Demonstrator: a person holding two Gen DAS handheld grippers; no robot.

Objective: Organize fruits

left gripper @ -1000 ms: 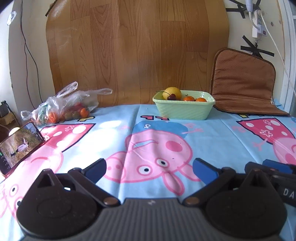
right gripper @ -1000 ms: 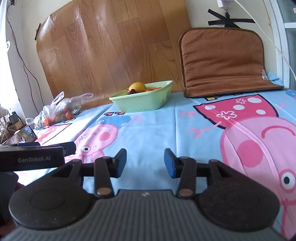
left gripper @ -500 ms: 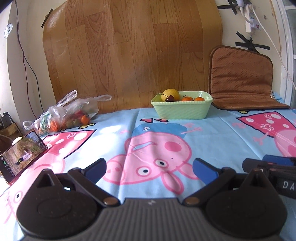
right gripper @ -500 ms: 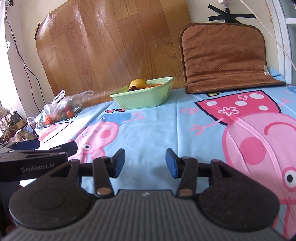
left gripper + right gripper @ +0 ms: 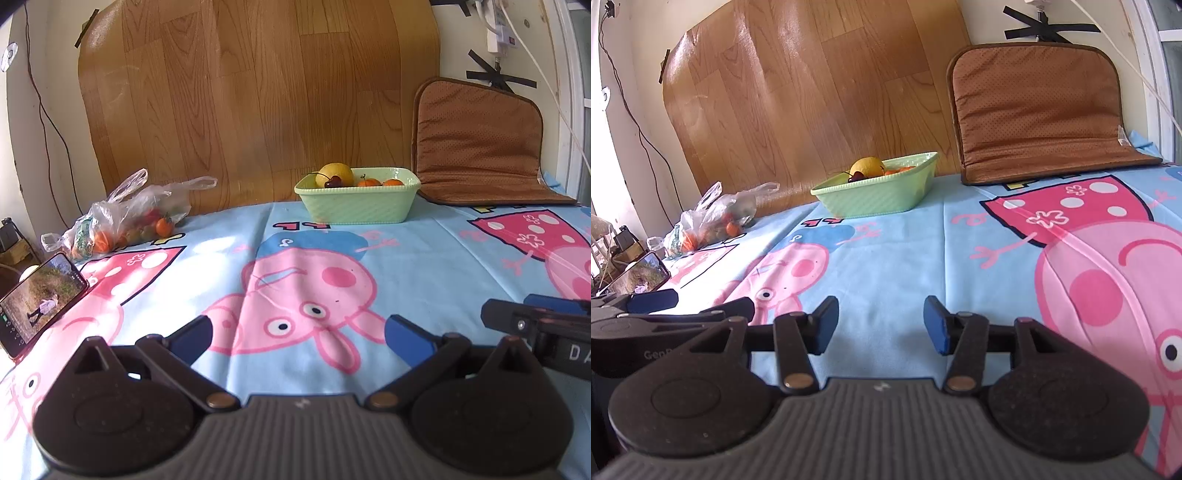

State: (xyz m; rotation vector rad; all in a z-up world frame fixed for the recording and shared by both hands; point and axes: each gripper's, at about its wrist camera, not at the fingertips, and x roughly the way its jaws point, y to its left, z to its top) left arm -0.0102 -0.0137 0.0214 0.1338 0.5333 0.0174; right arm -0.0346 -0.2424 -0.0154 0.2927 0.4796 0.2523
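Cartoon-pig cloth (image 5: 424,258) covers your table, with a wood-grain sheet (image 5: 258,92) against the wall behind. From the left: one phone (image 5: 40,299) propped at the edge, one clear plastic bag (image 5: 129,214) of small fruits, then one green basket (image 5: 358,201) at the back holding one yellow fruit (image 5: 334,173), a dark cherry and at least two small orange ones. One brown cushion (image 5: 480,144) leans farthest right. Your left gripper (image 5: 295,338) is spread wide and empty. Your right gripper (image 5: 881,319) has just been opening, nothing between its jaws.
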